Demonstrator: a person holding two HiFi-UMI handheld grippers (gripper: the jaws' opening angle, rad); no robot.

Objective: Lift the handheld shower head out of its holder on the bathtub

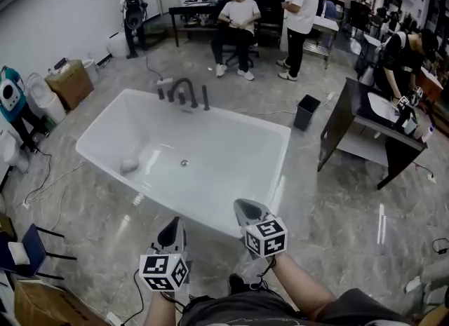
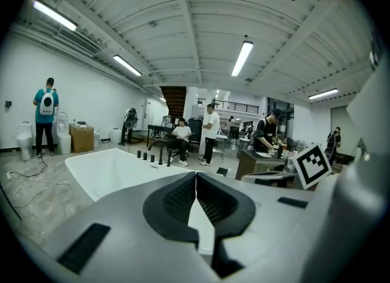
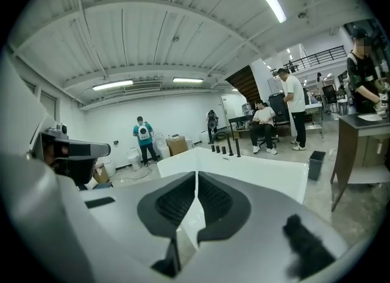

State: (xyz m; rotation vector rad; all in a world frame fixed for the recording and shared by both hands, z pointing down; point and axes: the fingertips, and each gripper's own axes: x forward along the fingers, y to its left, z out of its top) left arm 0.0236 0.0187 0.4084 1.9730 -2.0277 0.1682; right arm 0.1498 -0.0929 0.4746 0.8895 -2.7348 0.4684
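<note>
Faucet fittings (image 1: 184, 93) on far rim of bathtub (image 1: 238, 156), bin (image 1: 306, 112) beyond its right corner, desk (image 1: 339, 125) farther right

Head view: steeply down onto the bathtub (image 1: 231, 142) from above; both gripper views: low, level, across that same bathtub.

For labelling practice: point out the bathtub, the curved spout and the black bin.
bathtub (image 1: 238, 120), head view, far rim
curved spout (image 1: 181, 81), head view, top of arch
black bin (image 1: 306, 112), head view, front side
</note>
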